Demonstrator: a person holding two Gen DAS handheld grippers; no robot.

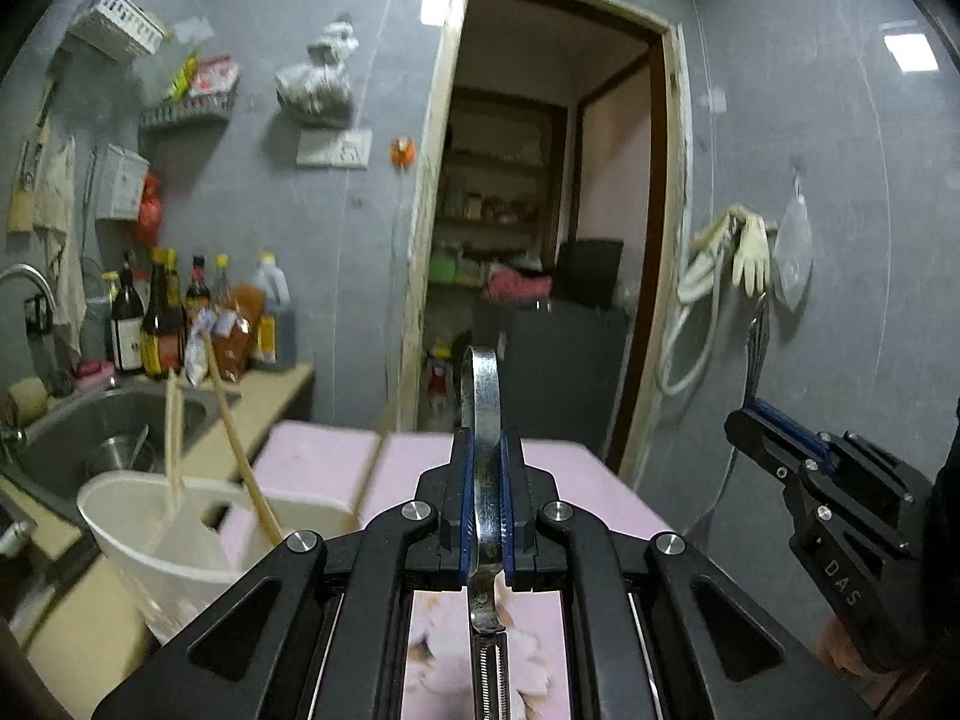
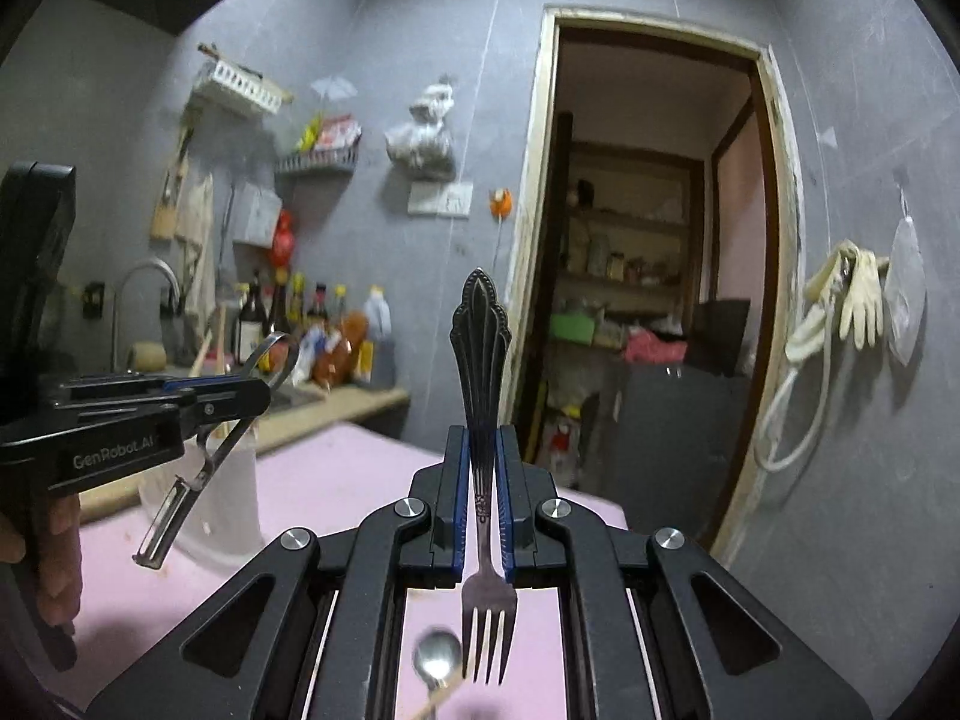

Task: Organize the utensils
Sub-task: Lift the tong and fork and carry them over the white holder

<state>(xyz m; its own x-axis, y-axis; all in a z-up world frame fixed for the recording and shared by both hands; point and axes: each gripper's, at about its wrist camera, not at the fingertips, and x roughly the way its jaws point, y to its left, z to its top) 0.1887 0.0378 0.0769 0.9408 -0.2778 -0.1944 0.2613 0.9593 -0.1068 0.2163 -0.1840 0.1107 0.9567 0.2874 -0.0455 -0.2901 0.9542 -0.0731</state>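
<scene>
Blue-padded black fingers of the left gripper (image 1: 486, 468) are clenched on a steel vegetable peeler with a looped strap handle (image 1: 485, 420); the loop rises above the fingertips and the slotted blade hangs below them, over the pink cloth-covered table (image 1: 324, 450). From the right wrist view the same left gripper (image 2: 252, 390) appears side-on, the peeler (image 2: 198, 468) slanting down from it in front of a white plastic utensil holder (image 2: 234, 516).

Blue pads of the right gripper (image 2: 480, 468) grasp a dark patterned metal fork (image 2: 483, 420) by its neck, ornate handle upward, tines pointing down. Just beside the tines, lower and to their left, lies a round steel spoon bowl (image 2: 438, 657) on the pink table (image 2: 336, 480), with a pale wooden stick crossing beneath it. In the left wrist view the right gripper (image 1: 774, 426) sits right of the peeler, shut on the fork (image 1: 757, 354).

Left of the peeler, the white holder (image 1: 168, 546) stands on the table and holds wooden chopsticks (image 1: 174, 438) and a long wooden handle (image 1: 240, 450), both leaning. Beyond the holder is a steel sink (image 1: 78, 438), with sauce bottles (image 1: 156, 324) on the counter behind it.
</scene>
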